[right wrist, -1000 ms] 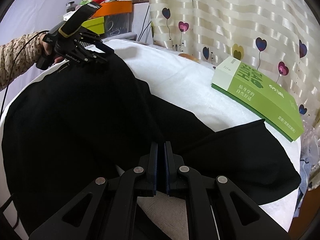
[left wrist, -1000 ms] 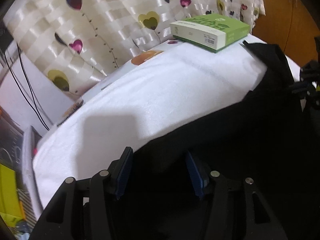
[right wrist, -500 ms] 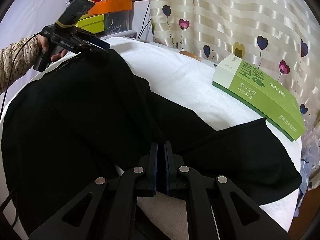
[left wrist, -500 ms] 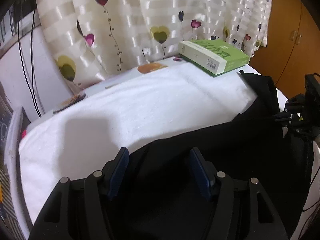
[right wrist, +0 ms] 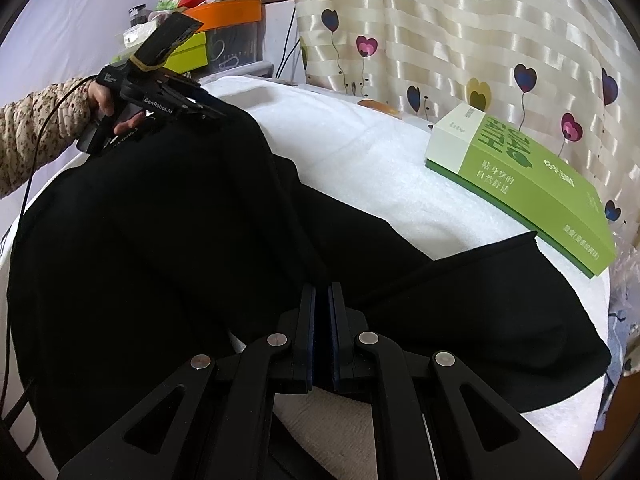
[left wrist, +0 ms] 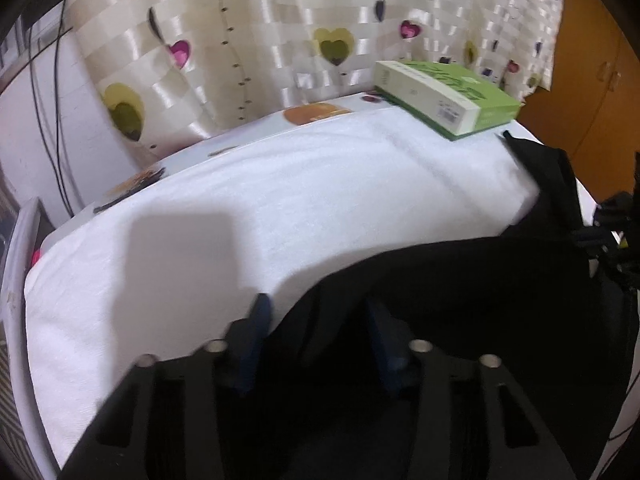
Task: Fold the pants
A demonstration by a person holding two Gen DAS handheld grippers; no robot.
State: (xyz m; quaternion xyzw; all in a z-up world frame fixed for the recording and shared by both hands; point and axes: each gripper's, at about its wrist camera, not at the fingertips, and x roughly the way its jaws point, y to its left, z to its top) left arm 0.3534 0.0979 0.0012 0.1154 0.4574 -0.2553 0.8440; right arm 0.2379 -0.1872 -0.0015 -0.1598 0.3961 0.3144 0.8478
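Black pants [right wrist: 160, 240] lie spread over a white towel [right wrist: 360, 160] on the table. My right gripper [right wrist: 322, 292] is shut on a fold of them at the near edge, where one leg runs off to the right. My left gripper [right wrist: 218, 114], held by a hand [right wrist: 100, 100] at far left, has a raised edge of the pants. In the left wrist view the pants [left wrist: 480, 300] fill the lower right and a thick bunch sits between the fingers of the left gripper [left wrist: 320, 312], keeping them apart. The right gripper [left wrist: 612, 220] shows at the right edge.
A green and white box [right wrist: 520, 184] lies on the towel's far right corner, also visible as the box [left wrist: 440, 100] from the left. A heart-print curtain [right wrist: 480, 40] hangs behind the table. Stacked orange and green boxes [right wrist: 224, 12] stand at far left; a wooden cabinet [left wrist: 592, 80] at right.
The left gripper rose a little, then came down and in toward the table's middle, carrying the pants' edge along. The right gripper stayed where it was, still clamped.
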